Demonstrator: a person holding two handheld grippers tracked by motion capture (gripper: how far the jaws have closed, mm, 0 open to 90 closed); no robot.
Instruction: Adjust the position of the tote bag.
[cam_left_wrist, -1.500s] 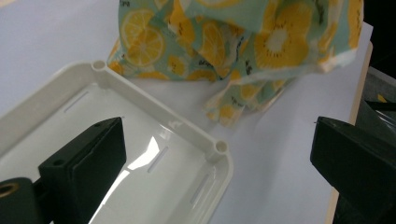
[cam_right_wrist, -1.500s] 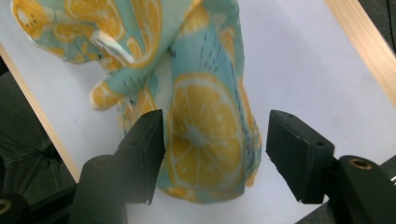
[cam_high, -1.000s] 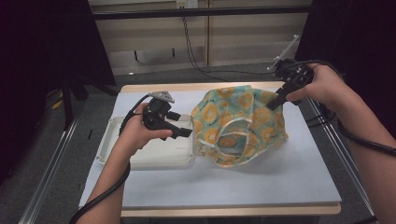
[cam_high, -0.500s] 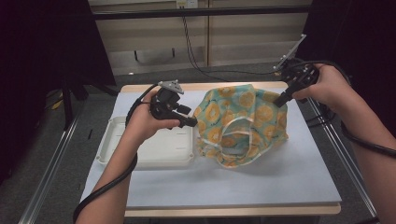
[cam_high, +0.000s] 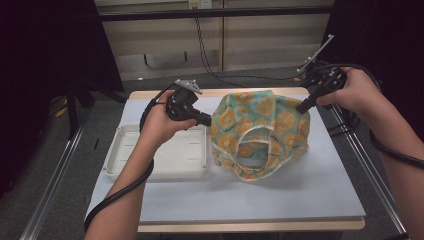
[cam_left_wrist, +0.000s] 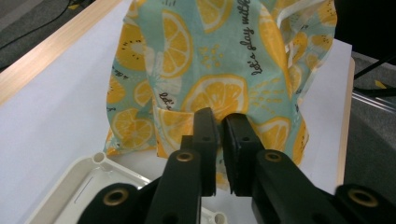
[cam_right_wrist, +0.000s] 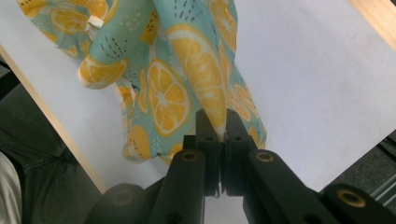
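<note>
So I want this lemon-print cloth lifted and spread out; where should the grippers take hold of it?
By its upper edge, one grip at each end, coming in from the sides. The lemon-print cloth hangs slack between the left gripper and right gripper, both pinching a thin fold there, so pulling apart should spread it.

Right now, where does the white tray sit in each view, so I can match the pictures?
High view: white tray lies left of centre on the table, beside the lemon-print cloth.
Left gripper view: its corner shows at bottom left, beneath the cloth.
Right gripper view: not in it.
Shared landmark: the lemon-print cloth, pinched by both tongs.
</note>
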